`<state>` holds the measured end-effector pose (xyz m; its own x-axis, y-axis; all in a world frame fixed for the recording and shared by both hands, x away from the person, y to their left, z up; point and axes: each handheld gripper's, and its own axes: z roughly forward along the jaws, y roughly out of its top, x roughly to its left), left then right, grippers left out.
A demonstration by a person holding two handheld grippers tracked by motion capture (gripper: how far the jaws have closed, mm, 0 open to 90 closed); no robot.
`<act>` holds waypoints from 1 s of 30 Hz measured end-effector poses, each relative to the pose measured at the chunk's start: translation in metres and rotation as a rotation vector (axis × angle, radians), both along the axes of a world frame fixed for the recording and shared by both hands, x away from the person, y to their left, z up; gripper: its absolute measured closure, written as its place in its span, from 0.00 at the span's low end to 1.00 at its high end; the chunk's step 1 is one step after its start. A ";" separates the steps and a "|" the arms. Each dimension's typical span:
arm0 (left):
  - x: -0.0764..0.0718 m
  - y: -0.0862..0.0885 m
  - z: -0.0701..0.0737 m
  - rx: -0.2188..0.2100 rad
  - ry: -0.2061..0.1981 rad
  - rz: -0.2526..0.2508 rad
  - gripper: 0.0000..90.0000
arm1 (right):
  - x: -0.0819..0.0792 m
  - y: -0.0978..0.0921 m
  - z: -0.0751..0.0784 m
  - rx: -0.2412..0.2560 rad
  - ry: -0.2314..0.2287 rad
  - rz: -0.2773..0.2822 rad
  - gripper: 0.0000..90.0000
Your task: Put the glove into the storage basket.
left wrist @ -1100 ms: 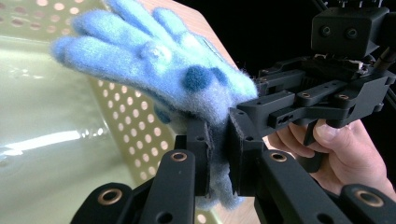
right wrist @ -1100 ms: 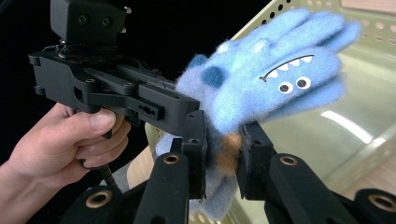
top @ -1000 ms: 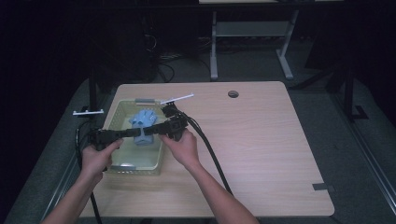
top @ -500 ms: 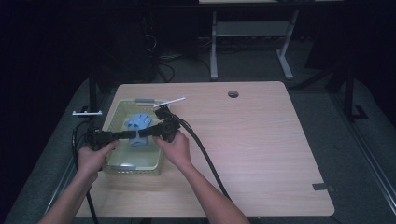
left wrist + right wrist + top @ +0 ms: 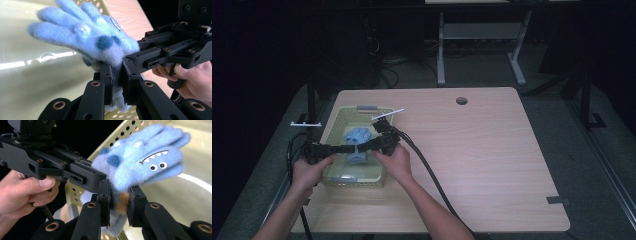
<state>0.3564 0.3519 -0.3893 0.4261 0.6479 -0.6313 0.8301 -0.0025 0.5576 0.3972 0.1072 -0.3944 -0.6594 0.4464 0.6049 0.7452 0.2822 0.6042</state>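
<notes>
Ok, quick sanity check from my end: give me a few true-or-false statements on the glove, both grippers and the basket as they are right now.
1. Both grippers clamp the blue glove. True: the left gripper and right gripper each pinch its cuff end.
2. The glove lies flat on the table. False: it is held up over the basket.
3. The glove has a toothy monster face. True.
4. The basket sits at the table's right edge. False: it sits at the left.

Both forearms are reaching in from six o'clock; the left hand (image 5: 309, 169) is gripping the left gripper (image 5: 343, 148), pointing toward three o'clock, and the right hand (image 5: 395, 162) is gripping the right gripper (image 5: 363, 145), pointing toward nine o'clock, jaws of both pinching nearly closed, tips meeting
</notes>
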 end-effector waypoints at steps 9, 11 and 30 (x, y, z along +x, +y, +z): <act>0.005 -0.001 -0.006 0.084 0.033 -0.007 0.90 | 0.003 0.009 -0.012 -0.048 0.019 0.005 0.83; 0.006 -0.002 -0.007 0.088 0.036 -0.010 0.90 | 0.003 0.011 -0.013 -0.058 0.021 0.003 0.83; 0.014 -0.013 -0.017 0.280 0.082 -0.011 0.90 | 0.003 0.007 -0.010 -0.192 -0.017 -0.027 0.82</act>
<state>0.3700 0.3385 -0.4063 0.3891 0.7974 -0.4612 0.8712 -0.1559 0.4655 0.4005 0.1144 -0.4042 -0.6555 0.5698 0.4957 0.7438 0.3736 0.5542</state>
